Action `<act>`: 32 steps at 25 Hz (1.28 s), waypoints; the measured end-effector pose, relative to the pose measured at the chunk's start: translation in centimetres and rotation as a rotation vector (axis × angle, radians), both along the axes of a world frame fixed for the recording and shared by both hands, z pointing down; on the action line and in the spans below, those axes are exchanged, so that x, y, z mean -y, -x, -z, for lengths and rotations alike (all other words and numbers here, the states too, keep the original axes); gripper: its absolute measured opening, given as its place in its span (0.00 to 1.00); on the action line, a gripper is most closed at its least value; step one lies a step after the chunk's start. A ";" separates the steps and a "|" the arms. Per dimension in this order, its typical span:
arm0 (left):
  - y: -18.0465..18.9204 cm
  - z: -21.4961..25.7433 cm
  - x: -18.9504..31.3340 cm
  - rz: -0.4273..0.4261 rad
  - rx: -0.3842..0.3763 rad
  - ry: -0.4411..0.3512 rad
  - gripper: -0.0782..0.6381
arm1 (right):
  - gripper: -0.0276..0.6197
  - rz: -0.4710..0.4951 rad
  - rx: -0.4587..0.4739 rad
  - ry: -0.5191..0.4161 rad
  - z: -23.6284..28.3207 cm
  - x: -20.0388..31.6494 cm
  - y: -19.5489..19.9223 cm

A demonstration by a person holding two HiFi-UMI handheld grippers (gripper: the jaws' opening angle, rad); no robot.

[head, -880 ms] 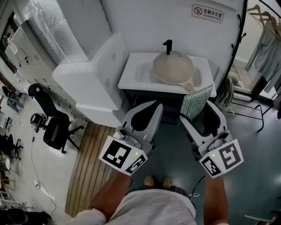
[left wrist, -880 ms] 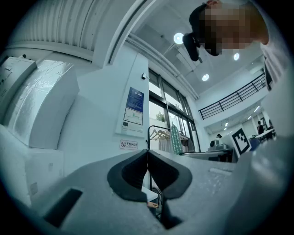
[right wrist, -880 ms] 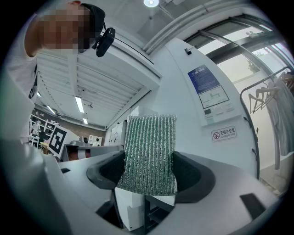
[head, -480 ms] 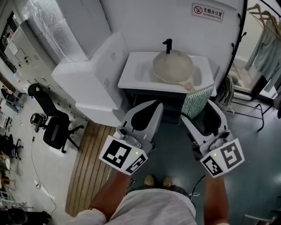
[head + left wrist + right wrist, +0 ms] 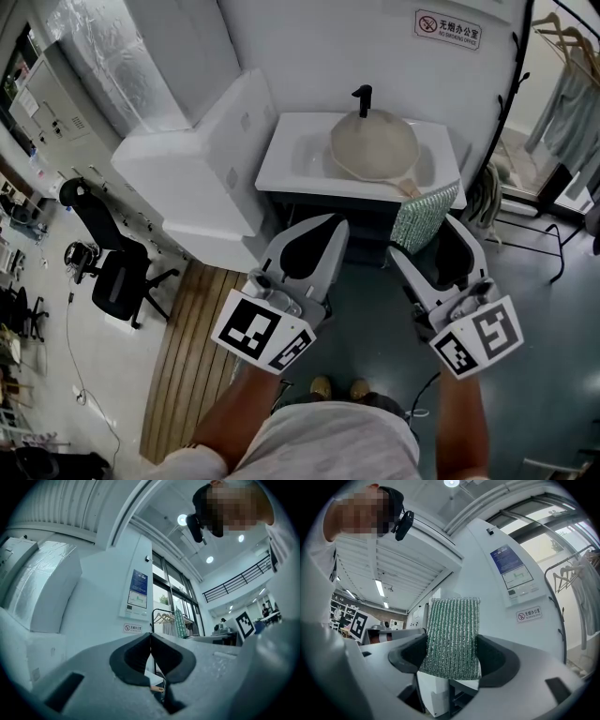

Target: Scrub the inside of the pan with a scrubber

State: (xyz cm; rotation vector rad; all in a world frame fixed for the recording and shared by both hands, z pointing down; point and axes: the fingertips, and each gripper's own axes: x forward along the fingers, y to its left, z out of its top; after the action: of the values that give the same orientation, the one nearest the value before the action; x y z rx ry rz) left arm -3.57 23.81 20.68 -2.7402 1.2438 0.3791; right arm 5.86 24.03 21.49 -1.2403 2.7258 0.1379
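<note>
**Left tongs.** The left tongs (image 5: 330, 225) are fully closed. In the left gripper view the two dark pads meet along one line at the tip (image 5: 150, 635), with nothing between them. The tongs are raised slightly above level and point toward the front of the sink.

**Right tongs.** The right tongs (image 5: 420, 234) are clamped on the scrubber (image 5: 427, 214), a green rectangular pad with silvery ribs. In the right gripper view the scrubber (image 5: 452, 634) stands upright between the jaws (image 5: 452, 654). A pad presses on each side of it, and its upper half projects above the jaw tips. These tongs also tilt slightly upward.

**Marker cubes.** Each unit carries a cube with square markers at its rear: the left cube (image 5: 262, 330) and the right cube (image 5: 476, 337). Both sit just ahead of the person's forearms.

**Task item.** The pan (image 5: 373, 143), round and beige, lies in the white sink (image 5: 291, 161) directly below the black faucet (image 5: 362, 97). Its handle points toward the near right corner of the sink. Both tongs are held well short of the pan, in front of the dark cabinet (image 5: 361, 217) under the sink.

**Surroundings.** A large white box (image 5: 202, 159) stands to the left of the sink. A slatted wooden mat (image 5: 192, 347) lies on the floor, and an office chair (image 5: 112, 272) stands further left.
</note>
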 end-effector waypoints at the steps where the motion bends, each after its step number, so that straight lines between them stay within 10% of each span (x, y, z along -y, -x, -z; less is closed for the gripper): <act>1: 0.3 0.0 0.1 0.000 0.000 0.000 0.13 | 0.57 -0.001 0.001 0.001 0.0 0.1 0.2; 32: 6.0 -1.5 5.9 -0.044 -0.004 0.010 0.13 | 0.57 -0.069 -0.035 0.032 -1.9 4.9 4.8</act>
State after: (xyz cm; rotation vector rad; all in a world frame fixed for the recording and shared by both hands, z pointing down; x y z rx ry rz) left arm -9.60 17.90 22.13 -2.7802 1.1911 0.3845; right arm 1.08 19.14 23.43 -1.3535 2.7258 0.1242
